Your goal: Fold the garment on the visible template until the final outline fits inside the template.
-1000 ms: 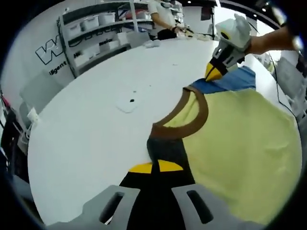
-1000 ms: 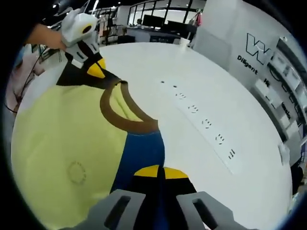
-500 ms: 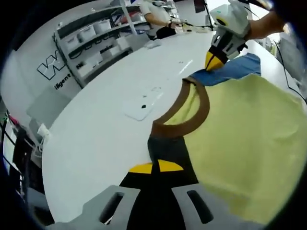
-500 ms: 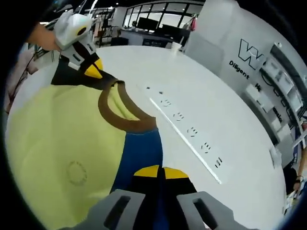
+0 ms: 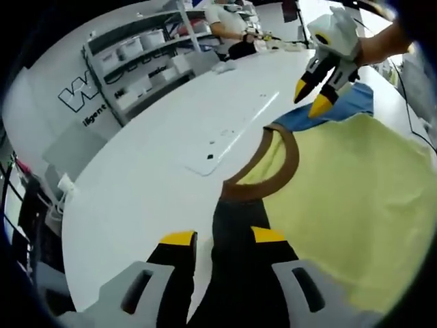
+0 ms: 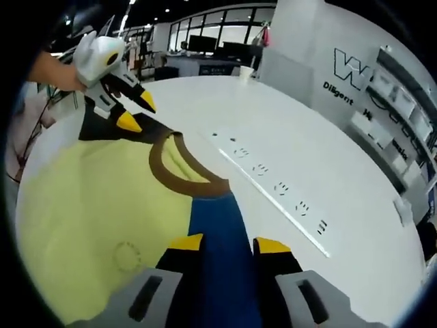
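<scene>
Two tongs stand apart. Left gripper view: left tongs (image 5: 222, 238) straddle the garment's (image 5: 341, 184) black sleeve (image 5: 239, 225) on the white surface (image 5: 150, 184). Right gripper view: right tongs (image 6: 229, 244) straddle the blue sleeve (image 6: 218, 225), brown collar (image 6: 181, 179) beyond; garment lies flat.

Garment (image 5: 341, 198): pale yellow T-shirt, brown ribbed collar (image 5: 273, 171), contrasting sleeves/shoulder panels. Lies spread flat on white table (image 5: 136, 184), neckline toward table centre. Black shoulder panel (image 5: 239, 225) on one side of collar, blue shoulder panel (image 5: 334, 109) on other side. Collar opening shows yellow inner fabric. Faint round print (image 6: 126, 256) on yellow body in right gripper view. Fabric mostly smooth, slight wrinkles near collar.

Template: cannot tell outline under garment.
</scene>
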The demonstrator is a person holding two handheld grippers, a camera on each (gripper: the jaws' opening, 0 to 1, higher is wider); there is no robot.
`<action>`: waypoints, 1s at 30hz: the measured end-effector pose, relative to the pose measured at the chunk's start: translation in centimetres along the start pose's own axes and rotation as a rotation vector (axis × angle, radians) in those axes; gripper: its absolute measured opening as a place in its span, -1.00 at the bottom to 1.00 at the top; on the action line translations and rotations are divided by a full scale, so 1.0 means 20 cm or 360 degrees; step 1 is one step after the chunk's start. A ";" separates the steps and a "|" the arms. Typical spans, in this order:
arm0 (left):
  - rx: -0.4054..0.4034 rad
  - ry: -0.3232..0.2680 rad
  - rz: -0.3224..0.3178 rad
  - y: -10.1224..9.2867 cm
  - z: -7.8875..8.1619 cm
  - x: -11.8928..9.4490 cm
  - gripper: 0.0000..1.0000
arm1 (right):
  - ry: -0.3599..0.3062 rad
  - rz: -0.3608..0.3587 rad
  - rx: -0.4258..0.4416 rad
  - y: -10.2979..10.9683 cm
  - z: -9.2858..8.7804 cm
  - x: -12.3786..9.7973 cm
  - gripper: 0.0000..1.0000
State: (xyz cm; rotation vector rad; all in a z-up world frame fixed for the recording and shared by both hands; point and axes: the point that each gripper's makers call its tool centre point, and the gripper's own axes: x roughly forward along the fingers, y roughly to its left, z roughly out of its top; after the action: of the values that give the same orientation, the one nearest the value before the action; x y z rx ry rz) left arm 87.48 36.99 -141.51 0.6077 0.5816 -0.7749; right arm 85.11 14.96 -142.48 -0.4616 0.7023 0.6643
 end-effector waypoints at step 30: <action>-0.0174 -0.0114 -0.0029 -0.10 0.02 -0.20 0.10 | -0.0164 0.0097 0.0184 0.16 0.01 -0.20 -0.02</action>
State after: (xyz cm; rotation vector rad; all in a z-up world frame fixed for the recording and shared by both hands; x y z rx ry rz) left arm 83.66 37.48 -139.12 0.4733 0.5606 -0.7735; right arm 80.63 15.74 -139.98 -0.2984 0.6556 0.6957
